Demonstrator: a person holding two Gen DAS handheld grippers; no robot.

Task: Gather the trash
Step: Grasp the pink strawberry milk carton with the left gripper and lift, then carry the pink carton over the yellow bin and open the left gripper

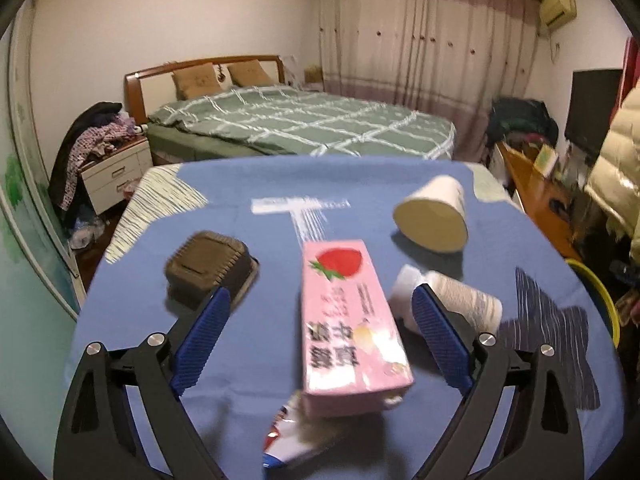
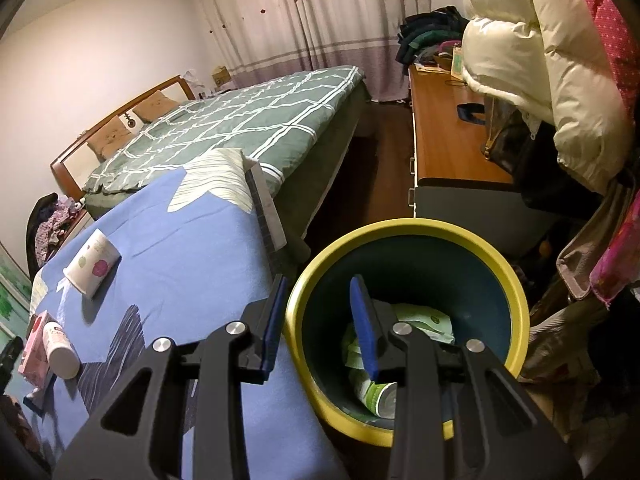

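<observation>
My left gripper [image 1: 320, 332] is spread wide around the pink carton [image 1: 352, 332], pads clear of both sides. It lies flat on the blue cloth [image 1: 240, 232]; I judge it light, stiff card, best pinched across its long sides. A bottle [image 1: 452, 300] crowds my right pad; the black tray [image 1: 210, 272] sits left. My right gripper [image 2: 320, 328] hangs part-open and empty over the bin [image 2: 404, 324], one finger outside the rim.

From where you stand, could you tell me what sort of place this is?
A lived-in bedroom, most likely: a made bed with pillows, drawn curtains, and a nightstand piled with clothes.
</observation>
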